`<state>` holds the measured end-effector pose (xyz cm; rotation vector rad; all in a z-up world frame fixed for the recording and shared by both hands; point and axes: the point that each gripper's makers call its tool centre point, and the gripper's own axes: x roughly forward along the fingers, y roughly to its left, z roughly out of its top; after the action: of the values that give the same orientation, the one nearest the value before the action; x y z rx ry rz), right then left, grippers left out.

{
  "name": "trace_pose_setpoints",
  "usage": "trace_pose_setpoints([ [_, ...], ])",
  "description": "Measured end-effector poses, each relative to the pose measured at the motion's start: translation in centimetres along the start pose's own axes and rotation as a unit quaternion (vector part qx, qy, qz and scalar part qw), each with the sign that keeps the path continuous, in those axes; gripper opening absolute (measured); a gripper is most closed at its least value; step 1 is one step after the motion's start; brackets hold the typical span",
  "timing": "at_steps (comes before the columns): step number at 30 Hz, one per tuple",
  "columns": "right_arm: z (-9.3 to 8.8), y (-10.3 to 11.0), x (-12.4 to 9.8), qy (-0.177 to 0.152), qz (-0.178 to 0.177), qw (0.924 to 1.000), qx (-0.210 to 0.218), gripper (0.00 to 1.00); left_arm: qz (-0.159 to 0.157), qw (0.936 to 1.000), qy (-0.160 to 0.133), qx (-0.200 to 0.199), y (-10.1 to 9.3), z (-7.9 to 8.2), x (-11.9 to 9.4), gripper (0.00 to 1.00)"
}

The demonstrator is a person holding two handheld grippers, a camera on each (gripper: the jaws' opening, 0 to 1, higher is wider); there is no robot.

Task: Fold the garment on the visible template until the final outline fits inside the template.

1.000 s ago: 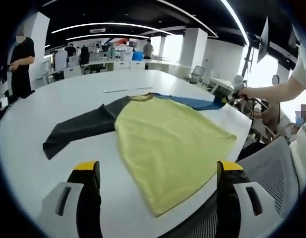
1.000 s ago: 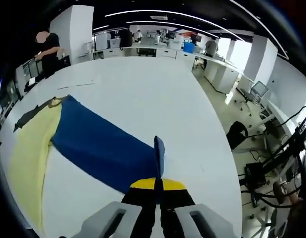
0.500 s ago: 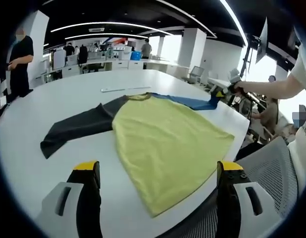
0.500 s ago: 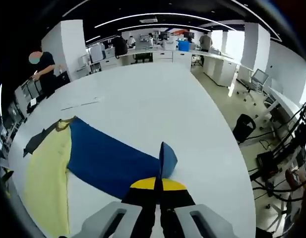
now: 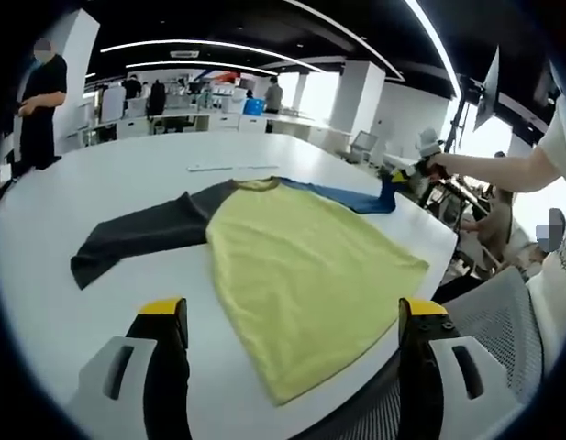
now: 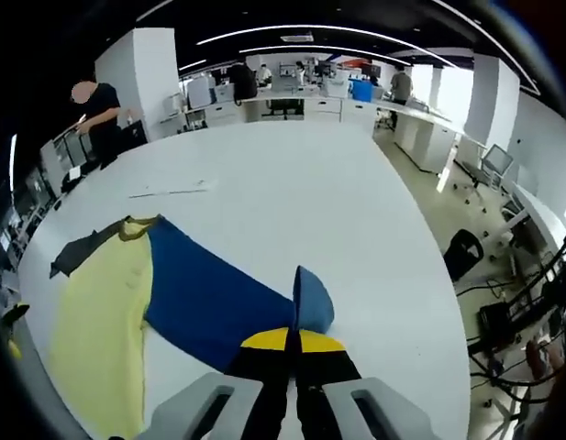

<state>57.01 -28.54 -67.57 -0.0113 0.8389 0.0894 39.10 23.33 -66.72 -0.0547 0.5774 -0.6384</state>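
A yellow long-sleeved shirt point(image 5: 310, 266) with one dark grey sleeve point(image 5: 140, 236) and one blue sleeve point(image 6: 214, 298) lies flat on the white round surface point(image 6: 292, 197). The right hand-held gripper point(image 6: 294, 344) is clenched on the blue cuff, lifting it; the left hand-held gripper point(image 5: 287, 316) is released, hovering near the hem. No legible writing.

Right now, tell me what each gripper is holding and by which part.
The right gripper is shut on the blue sleeve of the garment, pinching its cuff end, which is lifted off the table. The left gripper is open and holds nothing.
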Motion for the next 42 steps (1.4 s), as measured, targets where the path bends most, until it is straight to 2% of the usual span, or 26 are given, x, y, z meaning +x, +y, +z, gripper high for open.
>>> trace_pose_setpoints([
  [7,2.1,2.7,0.5,-0.002,0.018,0.9992,-0.035,0.0,-0.001,1.0,0.001,-0.001,0.0,0.0,0.1,0.94],
  [12,2.9,6.6,-0.2,-0.005,0.032,0.9979,-0.056,0.0,-0.004,1.0,0.002,0.0,-0.1,-0.1,0.2,0.93],
  [24,4.2,12.7,0.3,0.002,0.063,0.9951,-0.076,0.0,-0.01,0.9999,0.002,-0.009,-0.3,-0.1,0.8,0.93],
  [29,4.7,14.3,1.1,0.01,0.078,0.9927,-0.091,0.0,-0.016,0.9999,0.001,-0.002,-0.8,0.1,1.0,0.94],
  [33,5.5,14.7,1.8,0.013,0.084,0.9918,-0.095,0.0,-0.018,0.9997,0.009,0.014,-1.2,-0.1,1.1,0.94],
  [42,7.0,16.2,2.9,0.013,0.087,0.9899,-0.111,0.0,-0.025,0.9995,0.014,0.016,-1.4,-0.2,1.2,0.93],
])
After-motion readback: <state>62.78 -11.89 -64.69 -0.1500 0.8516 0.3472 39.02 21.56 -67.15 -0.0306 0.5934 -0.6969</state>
